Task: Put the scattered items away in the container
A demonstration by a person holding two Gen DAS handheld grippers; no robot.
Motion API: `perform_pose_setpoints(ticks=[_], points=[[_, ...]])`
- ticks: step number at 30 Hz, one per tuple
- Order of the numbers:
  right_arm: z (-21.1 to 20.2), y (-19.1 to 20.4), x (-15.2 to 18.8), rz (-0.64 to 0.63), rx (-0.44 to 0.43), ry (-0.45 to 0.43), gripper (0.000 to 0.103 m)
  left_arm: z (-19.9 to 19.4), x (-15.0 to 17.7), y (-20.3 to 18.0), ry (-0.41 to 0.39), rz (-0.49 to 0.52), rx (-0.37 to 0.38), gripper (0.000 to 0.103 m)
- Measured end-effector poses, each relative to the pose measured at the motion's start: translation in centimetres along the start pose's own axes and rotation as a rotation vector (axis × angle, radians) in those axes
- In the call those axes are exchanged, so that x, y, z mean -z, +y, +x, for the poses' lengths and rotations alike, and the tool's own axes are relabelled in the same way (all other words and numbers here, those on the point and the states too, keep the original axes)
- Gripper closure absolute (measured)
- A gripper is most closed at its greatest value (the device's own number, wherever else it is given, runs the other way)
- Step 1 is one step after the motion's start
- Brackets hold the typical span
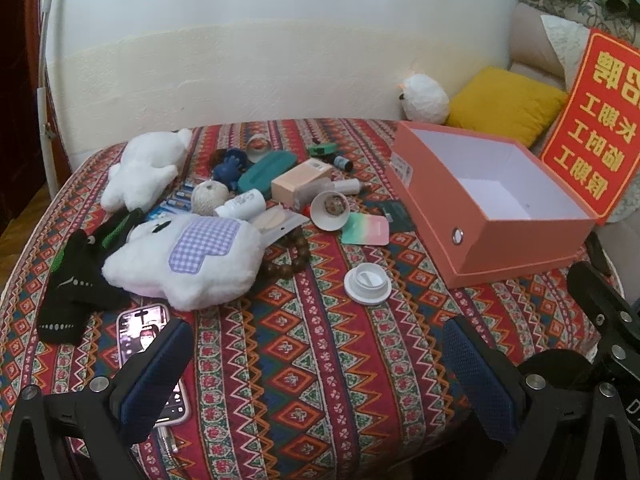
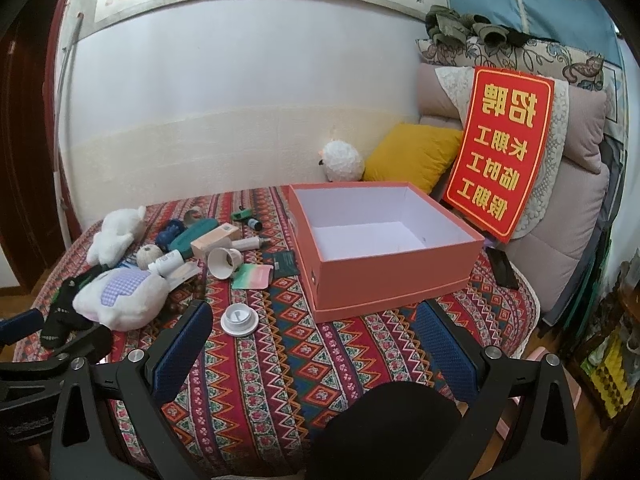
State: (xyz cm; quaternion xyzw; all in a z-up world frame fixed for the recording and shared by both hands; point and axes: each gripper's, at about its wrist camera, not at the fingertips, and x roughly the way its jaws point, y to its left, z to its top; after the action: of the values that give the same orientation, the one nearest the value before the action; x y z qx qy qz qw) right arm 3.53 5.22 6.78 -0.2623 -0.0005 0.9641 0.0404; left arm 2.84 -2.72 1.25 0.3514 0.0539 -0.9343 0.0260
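While both of my grippers hang above the near edge of the patterned tablecloth (image 1: 304, 360), neither grips anything: the left gripper (image 1: 316, 364) has its fingers spread wide, and so does the right gripper (image 2: 316, 340). I see the orange box (image 2: 384, 268) sitting open on the right side of the table, its white inside bare. To its left lies the scattered pile: a white plush with a checked lilac patch (image 1: 188, 260), a smaller white plush (image 1: 142, 168) behind it, black gloves (image 1: 70, 284), a ball of twine (image 1: 209, 197), a teal case (image 1: 266, 172), a peach carton (image 1: 302, 182), a tipped white cup (image 1: 330, 210) and wooden beads (image 1: 286, 258). A white round lid (image 1: 368, 282) sits alone nearer me. A lit phone (image 1: 150, 356) lies partly under my left finger.
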Motion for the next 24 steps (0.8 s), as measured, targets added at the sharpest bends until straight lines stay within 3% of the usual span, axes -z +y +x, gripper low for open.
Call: perform_pose_setpoints(ticks=[6, 11, 18, 24], points=[[1.1, 0.3, -0.1, 0.003, -0.020, 0.024, 0.000, 0.8, -0.2, 0.6, 0.015, -0.009, -0.013, 0.001], [2.5, 1.2, -0.3, 0.005, -0.094, 0.048, 0.000, 1.5, -0.6, 2.5, 0.025, -0.042, -0.044, 0.001], [5.1, 5.5, -1.4, -0.026, -0.282, 0.091, 0.000, 2.0, -0.8, 10.0, 0.020, -0.148, -0.176, 0.001], [8.1, 14.4, -2.9, -0.110, -0.470, 0.125, 0.000, 2.3, 0.0, 18.7, 0.010, -0.237, -0.263, 0.001]])
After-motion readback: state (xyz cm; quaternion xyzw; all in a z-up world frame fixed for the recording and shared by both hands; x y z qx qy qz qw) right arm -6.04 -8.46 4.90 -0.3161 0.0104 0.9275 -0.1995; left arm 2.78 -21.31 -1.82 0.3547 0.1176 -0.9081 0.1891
